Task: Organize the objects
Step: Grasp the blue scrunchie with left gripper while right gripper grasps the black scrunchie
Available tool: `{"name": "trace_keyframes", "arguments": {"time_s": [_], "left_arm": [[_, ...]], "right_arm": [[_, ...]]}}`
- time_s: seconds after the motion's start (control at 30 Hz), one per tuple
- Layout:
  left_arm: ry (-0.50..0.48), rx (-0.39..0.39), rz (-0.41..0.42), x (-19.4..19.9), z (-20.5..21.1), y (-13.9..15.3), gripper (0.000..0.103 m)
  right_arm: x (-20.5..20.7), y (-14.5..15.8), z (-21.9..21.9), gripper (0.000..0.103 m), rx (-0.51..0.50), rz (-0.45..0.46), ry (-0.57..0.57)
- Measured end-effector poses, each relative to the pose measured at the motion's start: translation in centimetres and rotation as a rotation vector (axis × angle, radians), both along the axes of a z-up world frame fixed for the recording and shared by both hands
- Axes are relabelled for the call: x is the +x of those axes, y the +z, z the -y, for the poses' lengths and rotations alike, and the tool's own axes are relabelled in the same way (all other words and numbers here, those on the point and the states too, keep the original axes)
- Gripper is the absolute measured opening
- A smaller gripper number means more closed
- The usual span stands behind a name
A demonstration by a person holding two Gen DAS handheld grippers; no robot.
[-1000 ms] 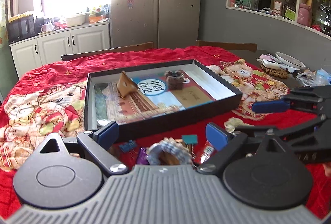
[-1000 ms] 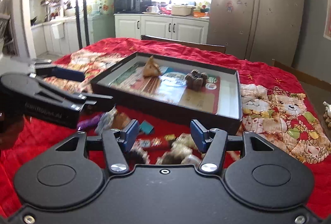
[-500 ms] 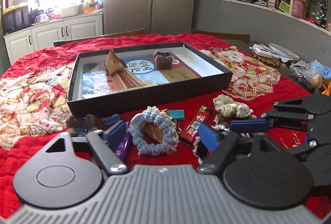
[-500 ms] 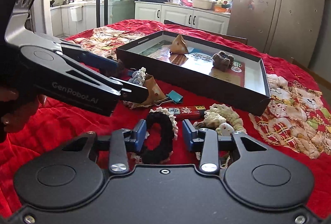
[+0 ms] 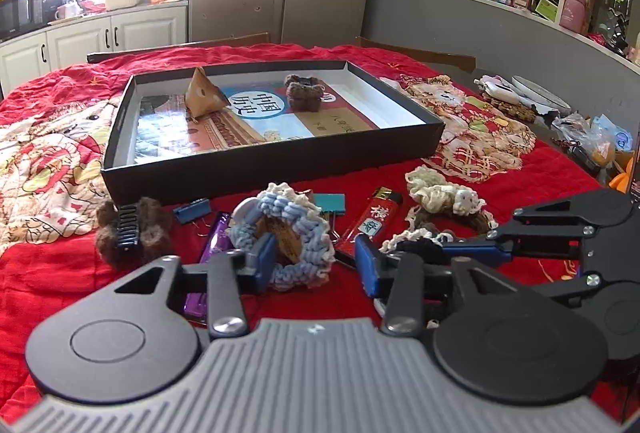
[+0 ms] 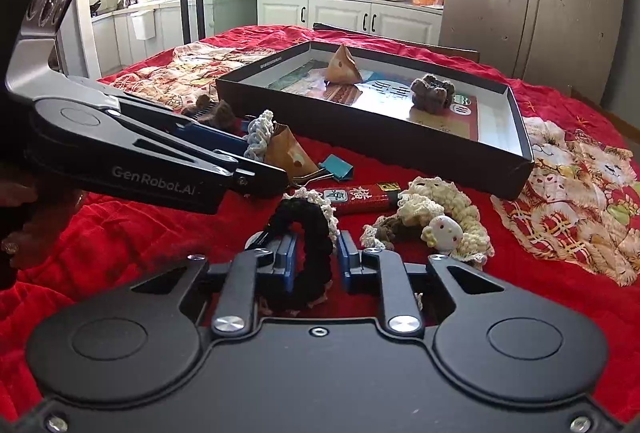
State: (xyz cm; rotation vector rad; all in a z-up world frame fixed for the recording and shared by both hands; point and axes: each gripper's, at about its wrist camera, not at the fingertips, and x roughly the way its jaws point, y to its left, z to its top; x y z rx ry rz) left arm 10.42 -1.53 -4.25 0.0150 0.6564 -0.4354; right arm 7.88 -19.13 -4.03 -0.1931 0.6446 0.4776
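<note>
Left wrist view: my left gripper (image 5: 316, 263) is sitting low over the counter's red patterned blanket (image 5: 60, 273), and its jaws have just been closing around the blue and white crocheted scrunchie (image 5: 286, 233). Its left blue pad is touching the yarn while the right pad is standing apart from it, so I am not gripping it yet. A brown paper wedge is tucked inside that ring. Just beside it are lying a purple lighter (image 5: 214, 237), a blue binder clip (image 5: 193, 211), a teal binder clip (image 5: 330, 203), a red lighter (image 5: 370, 219) and a cream crocheted scrunchie (image 5: 440, 195). A brown fuzzy hair claw (image 5: 130, 231) is lying to the left.

In the right wrist view my right gripper (image 6: 316, 263) has just been closing too, and it is now clenching the black scrunchie with white lace trim (image 6: 308, 233) between its blue pads. Behind both piles, the shallow black cardboard box (image 5: 272, 169) is holding a book, a brown paper pyramid (image 5: 204, 95) and a brown knitted scrunchie (image 5: 304, 95).
</note>
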Motion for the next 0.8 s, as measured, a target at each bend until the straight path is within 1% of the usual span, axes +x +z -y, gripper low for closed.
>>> {"name": "trace_keyframes", "arguments": {"time_s": [0.03, 0.1, 0.2, 0.33, 0.8], "left_arm": [[0.000, -0.002, -0.007, 0.1, 0.0, -0.1, 0.042], [0.009, 0.000, -0.010, 0.2, 0.0, -0.2, 0.033], [0.018, -0.004, -0.013, 0.2, -0.4, -0.3, 0.025], [0.018, -0.009, -0.016, 0.2, -0.5, -0.2, 0.017], [0.007, -0.037, -0.006, -0.7, -1.2, 1.0, 0.015]], "right_arm": [[0.0, 0.0, 0.0, 0.016, 0.001, -0.002, -0.001], [0.0, 0.0, 0.1, 0.016, 0.006, -0.002, -0.002], [0.0, 0.0, 0.2, 0.015, 0.008, -0.002, -0.003], [-0.1, 0.0, 0.1, 0.015, 0.008, 0.001, -0.002], [-0.5, 0.8, 0.2, 0.012, 0.028, 0.026, -0.001]]}}
